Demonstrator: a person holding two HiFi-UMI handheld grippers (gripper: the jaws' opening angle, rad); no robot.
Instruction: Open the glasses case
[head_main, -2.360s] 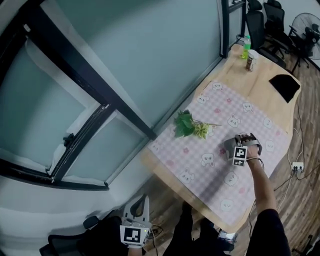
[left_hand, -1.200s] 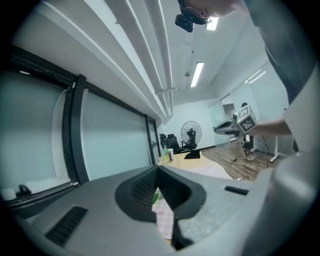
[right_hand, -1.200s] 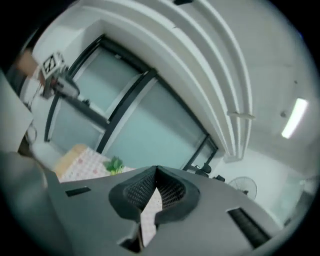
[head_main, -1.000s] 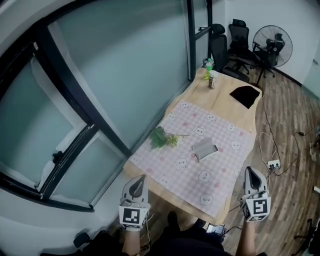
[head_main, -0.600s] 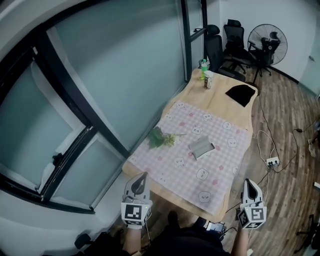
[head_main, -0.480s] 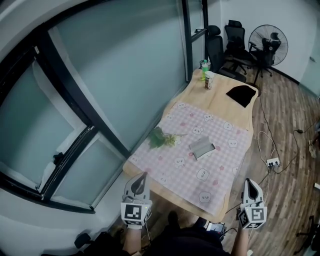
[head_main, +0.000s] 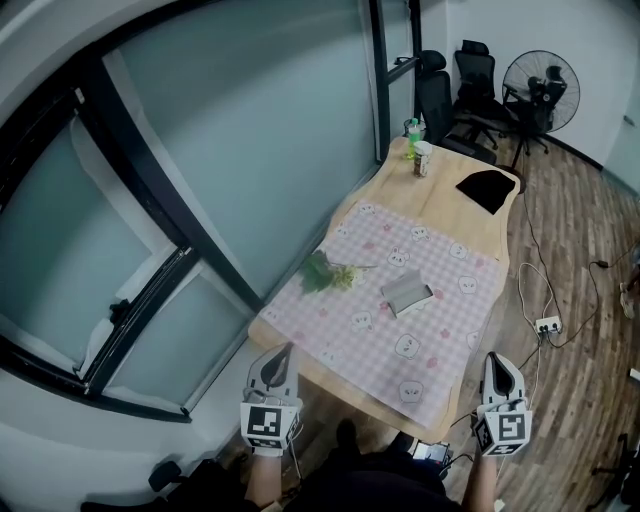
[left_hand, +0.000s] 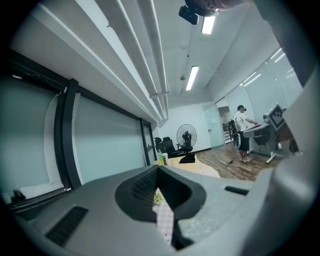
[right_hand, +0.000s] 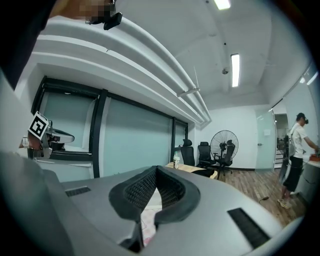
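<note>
The grey glasses case (head_main: 407, 293) lies on the pink checked cloth (head_main: 352, 350) in the middle of the wooden table (head_main: 440, 197); whether its lid is up I cannot tell. Both grippers hang off the table's near end, well apart from the case. In the head view my left gripper (head_main: 284, 349) is at the bottom left and my right gripper (head_main: 492, 357) at the bottom right. Each has its jaws together with nothing between them. In the gripper views the left gripper (left_hand: 159, 168) and the right gripper (right_hand: 156, 169) point level along the table.
A green leafy sprig (head_main: 325, 272) lies on the cloth left of the case. A bottle (head_main: 412, 130), a cup (head_main: 424, 158) and a black object (head_main: 487, 190) sit at the far end. Beyond stand office chairs (head_main: 440, 95) and a fan (head_main: 548, 85). A person (right_hand: 295, 150) stands far right.
The right gripper, which was at the case on the table, has drawn back off the near edge and sunk a little. The case stays on the cloth. The left gripper has barely moved.
</note>
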